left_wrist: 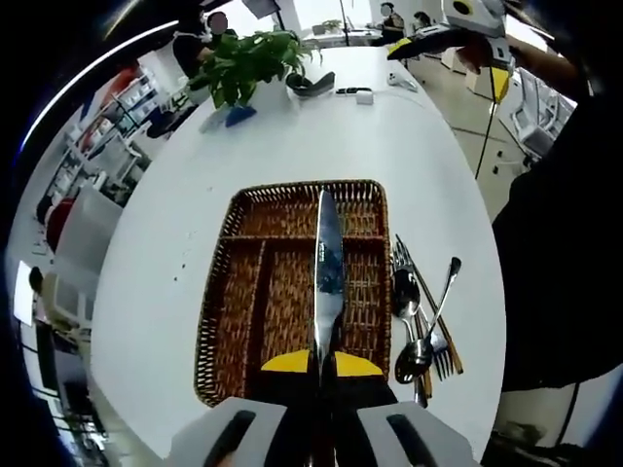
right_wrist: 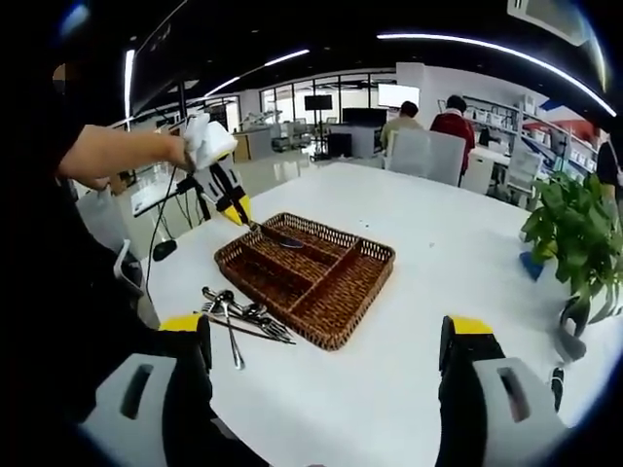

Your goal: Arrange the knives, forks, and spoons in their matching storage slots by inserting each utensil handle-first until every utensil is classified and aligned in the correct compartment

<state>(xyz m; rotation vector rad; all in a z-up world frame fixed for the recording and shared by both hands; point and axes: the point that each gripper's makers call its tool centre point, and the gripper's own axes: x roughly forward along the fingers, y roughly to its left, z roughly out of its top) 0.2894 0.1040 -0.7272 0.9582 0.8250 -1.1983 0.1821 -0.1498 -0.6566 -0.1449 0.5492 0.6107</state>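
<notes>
In the left gripper view, the left gripper (left_wrist: 321, 375) is clamping a table knife (left_wrist: 327, 282) between its yellow-tipped fingers (left_wrist: 284, 363), the handle end pinched at the tips and the blade running straight ahead above the wicker cutlery tray (left_wrist: 216, 321). The blade is lying over the tray's long right-hand compartment, its tip reaching toward the cross slot at the far end. Just beside the tray's right edge, loose spoons and forks (left_wrist: 421, 326) are resting in a heap on the white table (left_wrist: 165, 243). Farther along the table, a potted plant (left_wrist: 248, 60) is standing near the far end.

In the right gripper view, the right gripper (right_wrist: 324, 336) is hovering with its fingers spread wide and holding nothing, well short of the tray. Beyond them, the left gripper is angling the knife down over the tray's far corner. People are sitting at desks in the background.
</notes>
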